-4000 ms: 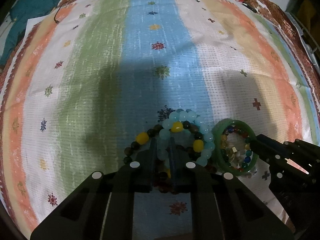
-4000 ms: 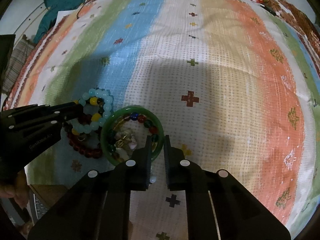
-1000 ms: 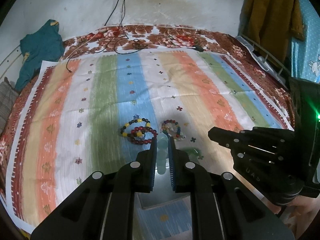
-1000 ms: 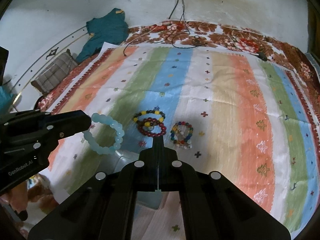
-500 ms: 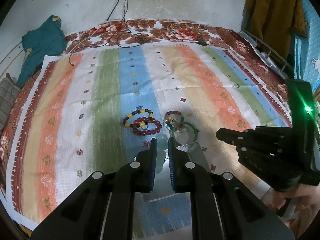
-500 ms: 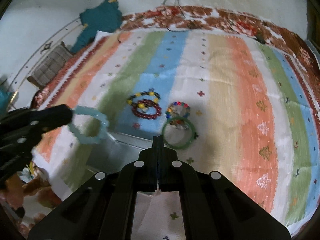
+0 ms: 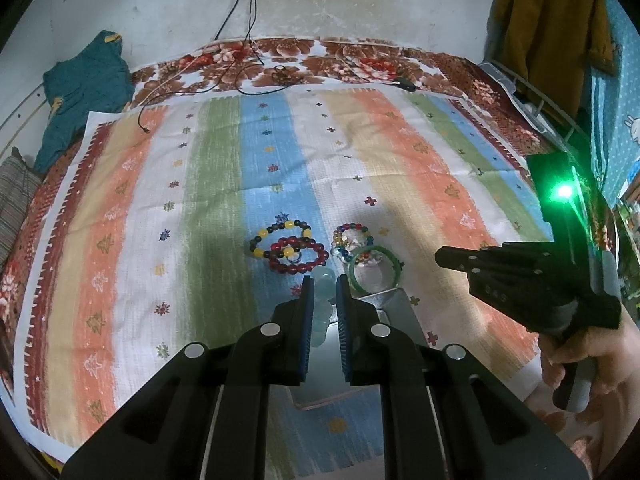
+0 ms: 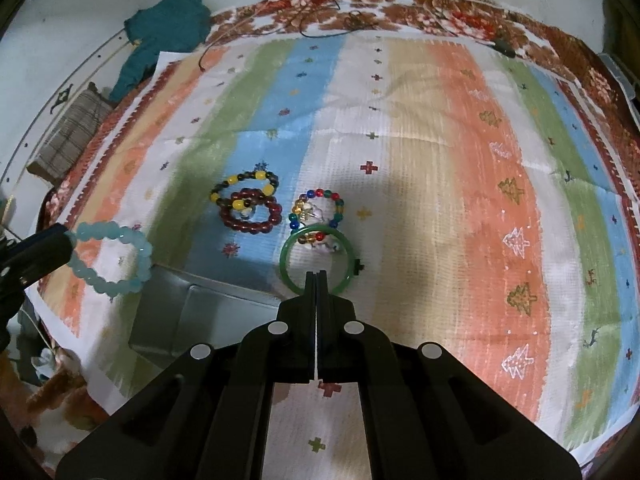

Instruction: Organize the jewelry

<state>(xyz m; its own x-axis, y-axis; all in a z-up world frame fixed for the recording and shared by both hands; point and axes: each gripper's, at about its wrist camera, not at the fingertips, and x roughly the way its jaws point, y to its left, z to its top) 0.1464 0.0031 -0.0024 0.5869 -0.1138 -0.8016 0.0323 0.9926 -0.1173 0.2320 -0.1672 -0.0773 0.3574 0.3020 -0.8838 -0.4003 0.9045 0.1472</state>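
My left gripper [image 7: 324, 280] is shut on a pale blue bead bracelet [image 7: 323, 304], also seen hanging from it in the right wrist view [image 8: 110, 258], above a grey metal tray [image 8: 208, 320]. On the striped cloth lie a dark red bead bracelet [image 8: 250, 212], a black-and-yellow bead bracelet [image 8: 244, 184], a multicoloured bead bracelet [image 8: 318, 208] and a green bangle [image 8: 318, 262]. My right gripper [image 8: 316, 276] is shut and empty, just above the bangle's near rim; it also shows in the left wrist view [image 7: 444, 258].
The tray [image 7: 396, 312] lies at the near edge of the striped cloth [image 7: 400, 152]. A teal garment [image 7: 84, 88] and cables [image 7: 244, 60] lie at the far side. A folded plaid cloth [image 8: 72, 132] lies at the left.
Both grippers moved closer to the cloth over the last second. The green bangle left the right gripper and now lies on the cloth. The left gripper still holds the pale blue bracelet.
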